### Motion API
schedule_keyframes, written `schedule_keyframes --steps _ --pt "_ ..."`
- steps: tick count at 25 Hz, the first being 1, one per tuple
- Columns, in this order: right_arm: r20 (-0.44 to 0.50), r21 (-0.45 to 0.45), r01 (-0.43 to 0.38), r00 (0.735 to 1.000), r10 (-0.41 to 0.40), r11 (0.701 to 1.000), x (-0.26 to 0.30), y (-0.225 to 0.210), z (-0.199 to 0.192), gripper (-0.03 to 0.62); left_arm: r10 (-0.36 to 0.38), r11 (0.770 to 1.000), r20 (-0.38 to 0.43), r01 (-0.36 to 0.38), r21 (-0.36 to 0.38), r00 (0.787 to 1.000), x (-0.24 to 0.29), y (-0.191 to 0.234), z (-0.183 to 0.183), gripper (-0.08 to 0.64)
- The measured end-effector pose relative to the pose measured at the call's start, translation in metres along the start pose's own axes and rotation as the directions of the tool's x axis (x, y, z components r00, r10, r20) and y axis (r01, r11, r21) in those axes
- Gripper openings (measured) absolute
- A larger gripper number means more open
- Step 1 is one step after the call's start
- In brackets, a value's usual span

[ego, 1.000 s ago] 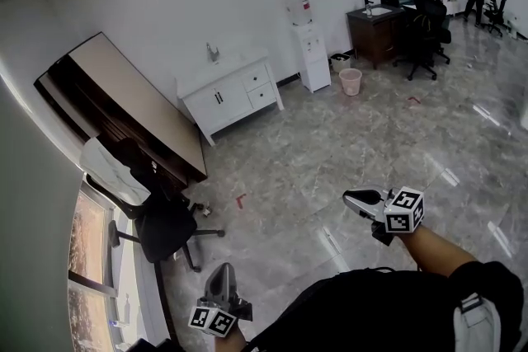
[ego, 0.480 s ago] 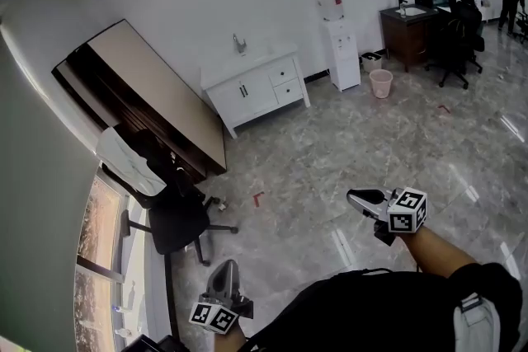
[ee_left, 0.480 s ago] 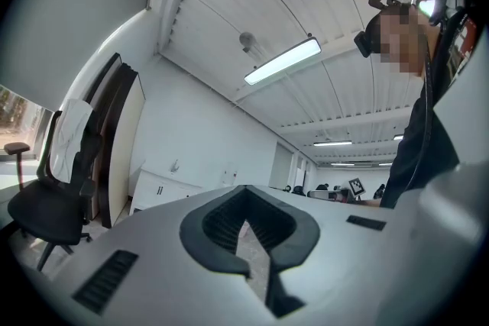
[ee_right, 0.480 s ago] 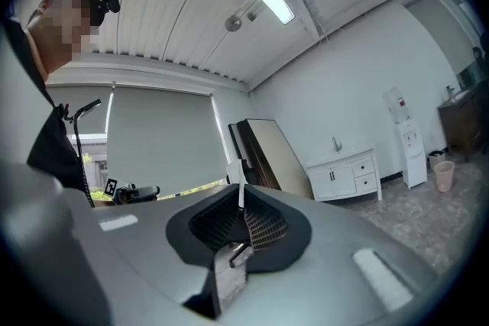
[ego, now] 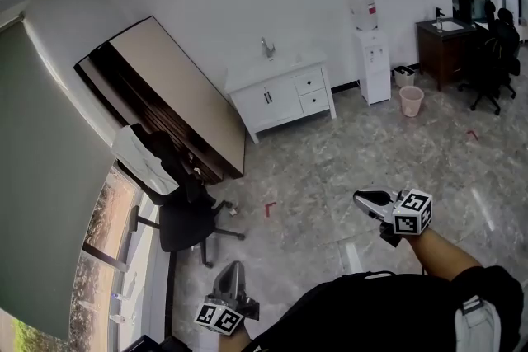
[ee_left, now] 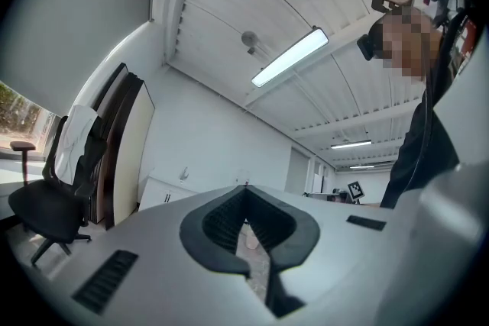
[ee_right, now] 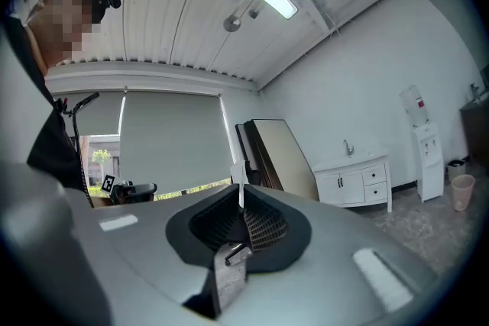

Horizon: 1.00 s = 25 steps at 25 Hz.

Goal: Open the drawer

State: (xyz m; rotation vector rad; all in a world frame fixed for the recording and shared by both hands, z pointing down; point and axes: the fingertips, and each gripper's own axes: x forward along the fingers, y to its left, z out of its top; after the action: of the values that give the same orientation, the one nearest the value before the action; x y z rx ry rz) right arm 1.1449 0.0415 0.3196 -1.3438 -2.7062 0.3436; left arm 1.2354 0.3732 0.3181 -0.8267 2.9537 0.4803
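Both tongs are pressed together with nothing between them: the left gripper near the bottom edge, the right gripper off to its right. Each carries a cube of black-and-white square markers. Far ahead, against the wall, stands a white sink cabinet. Its two drawers, at its right end, are shut and well apart from both grippers. Right of the cabinet is a water dispenser, its red label too small to read.

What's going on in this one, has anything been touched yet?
A person stands on the open floor with a gripper in each hand. The left gripper and the right gripper are both shut and empty, pointing out over bare floor. The white cabinet stands against the far wall, well out of reach, and its drawers look closed. No drawer has been touched yet.
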Motion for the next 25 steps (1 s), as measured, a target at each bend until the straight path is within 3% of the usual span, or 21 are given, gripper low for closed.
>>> schedule_keyframes --steps 7,12,20,25 --pt "-0.002 0.025 0.023 1.0 -0.023 0.999 0.0 -0.05 -0.003 0.004 0.014 1.0 -0.018 -0.014 0.005 1.0 0.041 0.008 -0.004 -0.008" --pt "-0.008 0.028 0.076 0.997 -0.076 0.997 0.013 -0.068 -0.006 0.004 -0.033 0.999 -0.02 0.033 -0.012 0.999 0.071 0.034 -0.007 -0.008" --pt "0.028 -0.017 0.19 0.981 -0.19 0.982 0.085 -0.057 0.016 0.005 -0.152 0.988 -0.011 0.152 -0.032 0.988 0.104 0.125 0.03 -0.008" --pt "0.056 -0.024 0.225 0.973 -0.223 0.974 0.142 -0.043 0.029 0.005 -0.18 0.983 -0.007 0.179 -0.028 0.984 0.11 0.19 0.064 -0.008"
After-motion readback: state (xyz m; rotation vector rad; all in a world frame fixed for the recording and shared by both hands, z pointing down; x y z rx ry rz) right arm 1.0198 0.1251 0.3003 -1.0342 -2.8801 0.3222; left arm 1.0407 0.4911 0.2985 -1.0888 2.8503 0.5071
